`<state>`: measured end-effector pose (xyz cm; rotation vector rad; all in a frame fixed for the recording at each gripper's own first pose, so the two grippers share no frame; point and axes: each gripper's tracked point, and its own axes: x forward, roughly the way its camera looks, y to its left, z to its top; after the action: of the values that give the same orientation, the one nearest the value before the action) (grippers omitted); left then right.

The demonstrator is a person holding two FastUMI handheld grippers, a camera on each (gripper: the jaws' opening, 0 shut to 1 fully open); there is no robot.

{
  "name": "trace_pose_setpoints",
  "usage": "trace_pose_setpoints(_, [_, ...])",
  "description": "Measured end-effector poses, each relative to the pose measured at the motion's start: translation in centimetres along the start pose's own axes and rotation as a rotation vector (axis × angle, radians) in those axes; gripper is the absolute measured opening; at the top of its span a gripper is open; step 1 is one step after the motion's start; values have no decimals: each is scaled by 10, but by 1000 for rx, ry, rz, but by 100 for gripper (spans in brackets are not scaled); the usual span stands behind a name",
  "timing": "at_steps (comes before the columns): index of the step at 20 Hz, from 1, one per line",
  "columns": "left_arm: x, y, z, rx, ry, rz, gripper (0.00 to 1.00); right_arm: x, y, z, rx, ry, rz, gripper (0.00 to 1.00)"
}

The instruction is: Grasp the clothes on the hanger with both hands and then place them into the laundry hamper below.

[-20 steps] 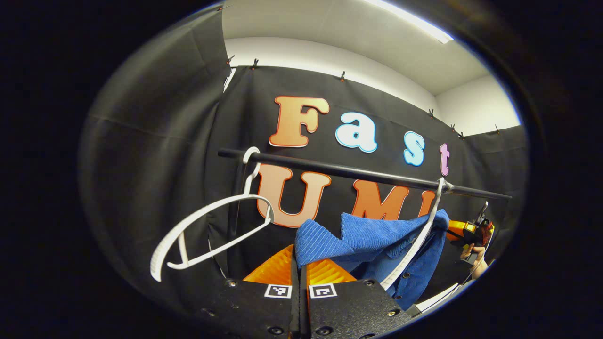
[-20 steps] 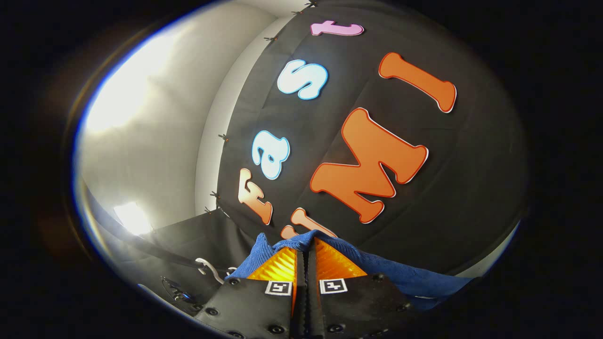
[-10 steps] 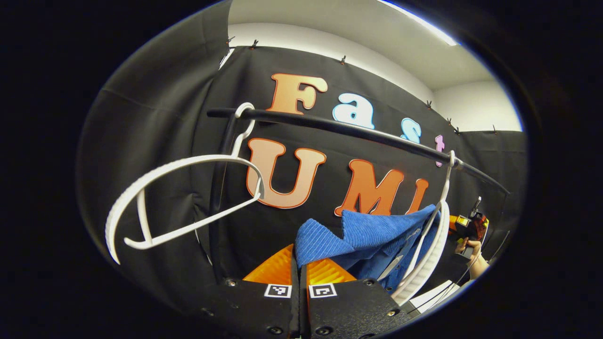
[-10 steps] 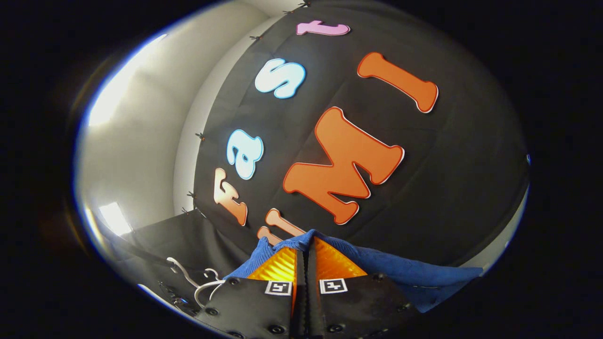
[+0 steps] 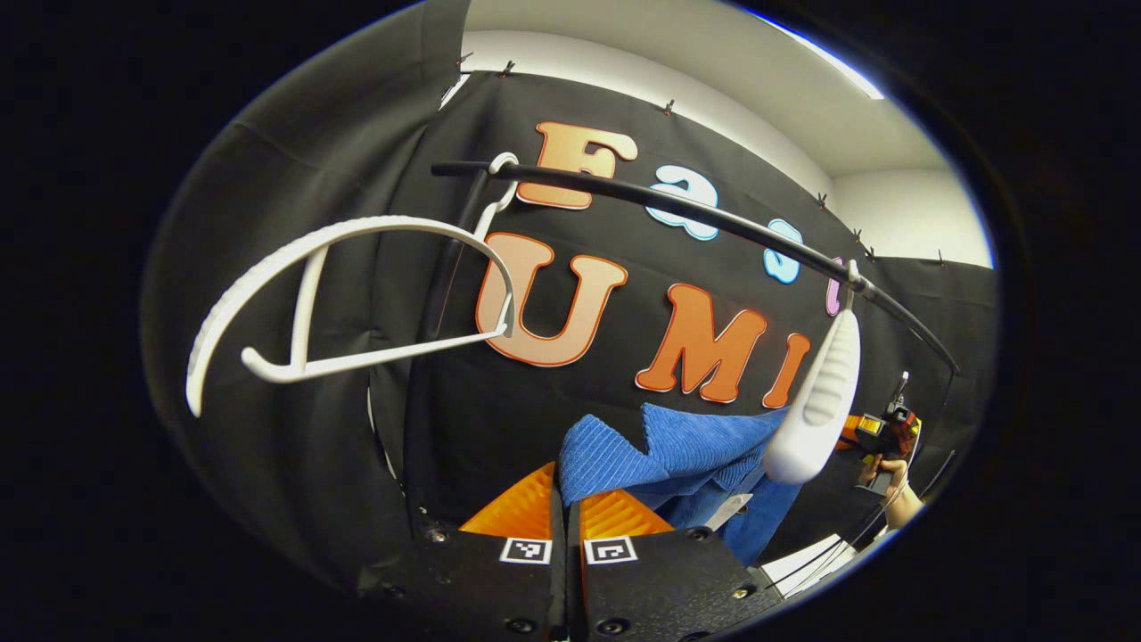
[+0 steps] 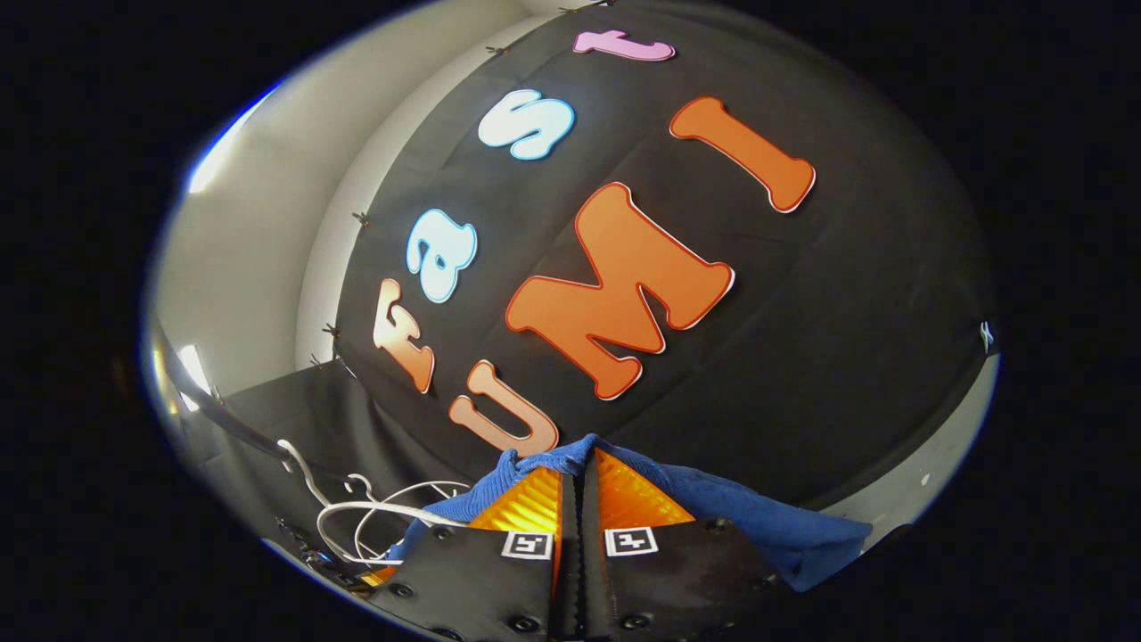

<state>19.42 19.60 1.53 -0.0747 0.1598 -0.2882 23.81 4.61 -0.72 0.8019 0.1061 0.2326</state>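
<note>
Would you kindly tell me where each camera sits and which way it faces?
Left gripper view: rides the left gripper, looking up at the rail, two white hangers and the blue garment; the far hand holds the right gripper.
Right gripper view: rides the right gripper, tilted up at the booth wall.
Shared: garment, hangers, rail.

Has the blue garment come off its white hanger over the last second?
Yes. The blue garment draped over the hanger a second ago; now it hangs below the hanger on the rail, pinched in both jaws.

Left tool [image 5: 565, 499] fingers pressed together; right tool [image 6: 578, 486] likewise, tilted upward.
</note>
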Motion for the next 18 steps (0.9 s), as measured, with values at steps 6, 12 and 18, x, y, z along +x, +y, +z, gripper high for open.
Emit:
trace_pose_setpoints(6, [-8, -8, -18, -14, 22, 3, 0, -21, -24, -17, -14, 30, -65, 8])
trace_pose_setpoints(12, [-17, -16, -43, -76, 52, 8, 0, -45, -35, -30, -5, 41, -89, 8])
trace_pose_setpoints(18, [-29, -31, -71, -84, 82, 11, 0, -67, -45, -45, -13, 64, -121, 8])
